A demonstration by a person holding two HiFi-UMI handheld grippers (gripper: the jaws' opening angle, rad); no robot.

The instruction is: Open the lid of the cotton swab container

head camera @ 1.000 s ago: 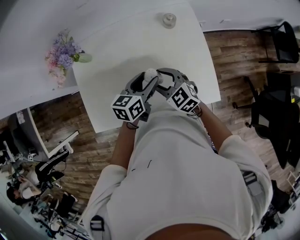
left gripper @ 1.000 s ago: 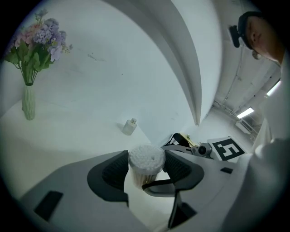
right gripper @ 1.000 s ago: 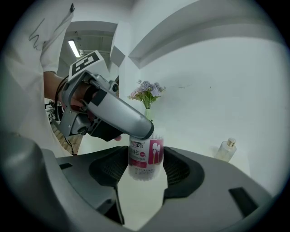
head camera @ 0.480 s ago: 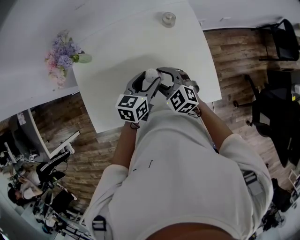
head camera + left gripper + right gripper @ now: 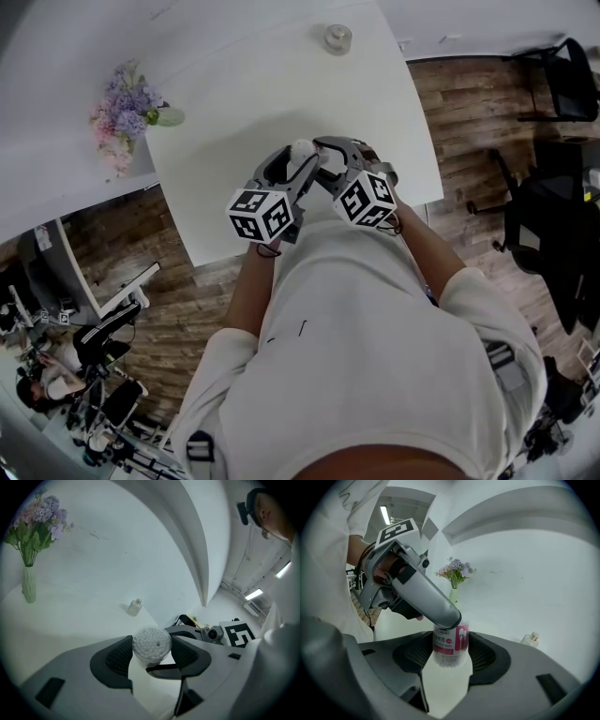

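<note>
Here, cotton swab container (image 5: 151, 644) clamped in left hand-held gripper (image 5: 151, 657), right hand-held gripper (image 5: 450, 654) seemingly gripping its labelled body.

My white table (image 5: 234, 84) stands on a brown wood-plank floor (image 5: 469, 103), with black chairs (image 5: 572, 84) off to my right.

The cotton swab container (image 5: 450, 641) is a small clear cylinder with a pink-and-white label, packed with white swabs; it stands roughly upright over the white surface (image 5: 253, 84), clamped by the left gripper (image 5: 151, 646) and right gripper (image 5: 451, 656)
</note>
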